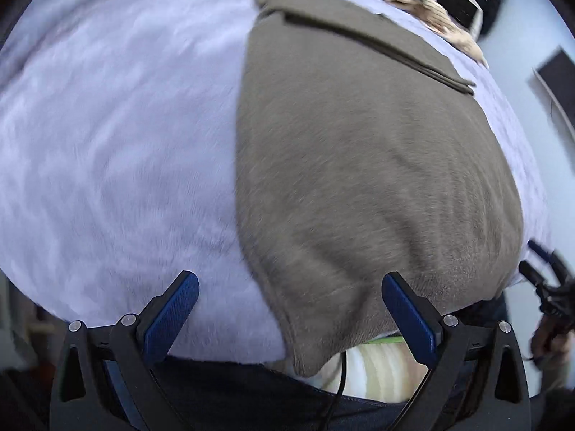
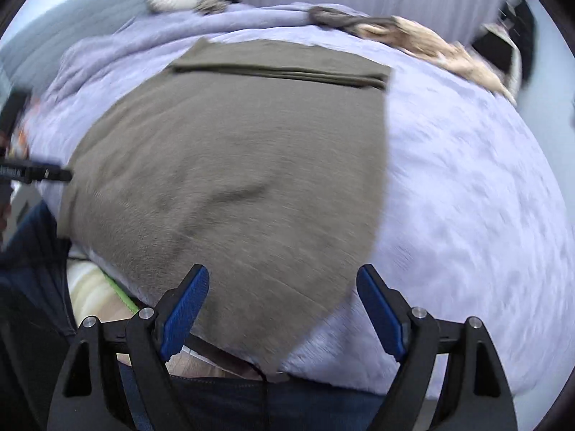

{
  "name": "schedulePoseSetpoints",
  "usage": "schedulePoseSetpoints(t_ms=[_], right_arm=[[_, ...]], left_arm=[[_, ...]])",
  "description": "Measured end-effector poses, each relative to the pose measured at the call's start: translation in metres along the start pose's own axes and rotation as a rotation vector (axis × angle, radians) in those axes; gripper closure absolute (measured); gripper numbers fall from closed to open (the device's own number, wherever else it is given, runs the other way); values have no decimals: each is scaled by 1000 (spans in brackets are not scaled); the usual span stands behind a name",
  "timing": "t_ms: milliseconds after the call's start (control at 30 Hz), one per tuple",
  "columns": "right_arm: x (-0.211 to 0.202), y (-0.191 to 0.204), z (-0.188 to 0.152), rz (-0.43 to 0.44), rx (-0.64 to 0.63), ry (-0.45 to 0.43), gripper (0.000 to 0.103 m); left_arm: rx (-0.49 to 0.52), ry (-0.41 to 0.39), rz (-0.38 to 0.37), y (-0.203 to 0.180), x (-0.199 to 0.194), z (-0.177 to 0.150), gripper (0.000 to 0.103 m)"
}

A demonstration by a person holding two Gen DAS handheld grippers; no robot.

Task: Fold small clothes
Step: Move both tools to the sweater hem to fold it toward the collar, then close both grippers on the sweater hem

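Both the left tongs [image 1: 290, 318] and right tongs [image 2: 284, 310] gape wide, empty; the brown cloth's [image 2: 233, 165] corner at frame bottom overhangs the bed [image 2: 467, 186] and could slip off.

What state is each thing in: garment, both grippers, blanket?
Garment: spread flat, far edge folded over into a band.
Left gripper: open, empty.
Right gripper: open, empty.
Blanket: spread under the garment.

Olive-brown knit garment [image 1: 359, 165] spread flat on the lavender bedcover [image 1: 118, 136]. Far edge folded over into a narrow band. Near corner hangs past the bed's edge.
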State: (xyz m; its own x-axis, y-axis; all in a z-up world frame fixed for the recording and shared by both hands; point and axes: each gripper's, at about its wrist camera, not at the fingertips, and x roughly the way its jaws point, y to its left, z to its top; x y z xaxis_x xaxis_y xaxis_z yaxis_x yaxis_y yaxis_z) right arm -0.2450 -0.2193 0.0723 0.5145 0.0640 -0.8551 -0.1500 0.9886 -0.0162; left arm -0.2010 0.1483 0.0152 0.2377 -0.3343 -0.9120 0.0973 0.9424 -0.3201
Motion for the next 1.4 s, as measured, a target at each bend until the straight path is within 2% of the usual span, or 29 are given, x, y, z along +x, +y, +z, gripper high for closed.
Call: schedulePoseSetpoints(t_ms=[67, 167, 233, 367, 433, 467, 500, 567, 633, 667, 700, 733, 867, 933, 967, 1000, 1067, 1133, 1167, 1233, 1267, 1300, 1333, 1400], right_arm=[[3, -19, -7, 28, 82, 14, 16], [17, -37, -17, 111, 175, 56, 16], [24, -39, -20, 166, 199, 52, 16], [33, -35, -21, 228, 226, 28, 17], [34, -32, -20, 262, 234, 11, 22], [32, -30, -21, 272, 231, 7, 28], [32, -29, -21, 282, 225, 5, 37], [33, -29, -24, 284, 230, 0, 43], [34, -32, -25, 304, 254, -3, 44], [33, -33, -26, 323, 267, -9, 47], [34, -34, -26, 338, 274, -10, 48], [34, -33, -26, 348, 275, -9, 49], [40, -35, -29, 364, 296, -7, 46], [38, -33, -28, 376, 288, -7, 48], [36, -29, -27, 365, 260, 2, 55], [36, -25, -26, 345, 231, 14, 63], [35, -20, -26, 327, 200, 27, 63], [38, -24, -27, 345, 237, 37, 59], [39, -27, -26, 376, 260, 39, 52], [40, -25, -26, 380, 260, 31, 50], [40, -21, -26, 366, 244, 34, 54], [39, -17, -25, 352, 225, 34, 76], [39, -15, -25, 354, 210, 41, 92], [34, -20, -21, 420, 250, 34, 92]], left_arm=[[-27, 23, -44, 6, 7, -4, 1], [-5, 51, -78, -3, 15, -8, 1], [4, 79, -121, -11, 20, 1, 1], [-14, 86, -132, -13, 29, 13, 1], [-35, 76, -146, -17, 33, 20, 1], [-36, 71, -148, -15, 31, 19, 2], [-35, 62, -146, -14, 29, 18, 8], [-36, 48, -149, -8, 23, 14, 13], [-42, 36, -152, -1, 19, 10, 23], [-50, 35, -152, 2, 18, 9, 24], [-59, 32, -160, 5, 17, 9, 30], [-62, 26, -164, 1, 20, 14, 41], [-90, 19, -193, 13, 16, 11, 55], [-95, 18, -216, 16, 13, 10, 78], [-93, 16, -231, 16, 12, 10, 82], [-86, 16, -230, 14, 12, 10, 85], [-78, 27, -218, 13, 14, 11, 81], [-101, 44, -225, 17, 18, 12, 79], [-111, 42, -237, 18, 19, 14, 79], [-119, 40, -251, 20, 19, 14, 80], [-116, 35, -250, 21, 17, 14, 84], [-115, 31, -251, 21, 14, 14, 91], [-113, 23, -249, 20, 9, 14, 91], [-106, -19, -247, 22, -6, 15, 91]])
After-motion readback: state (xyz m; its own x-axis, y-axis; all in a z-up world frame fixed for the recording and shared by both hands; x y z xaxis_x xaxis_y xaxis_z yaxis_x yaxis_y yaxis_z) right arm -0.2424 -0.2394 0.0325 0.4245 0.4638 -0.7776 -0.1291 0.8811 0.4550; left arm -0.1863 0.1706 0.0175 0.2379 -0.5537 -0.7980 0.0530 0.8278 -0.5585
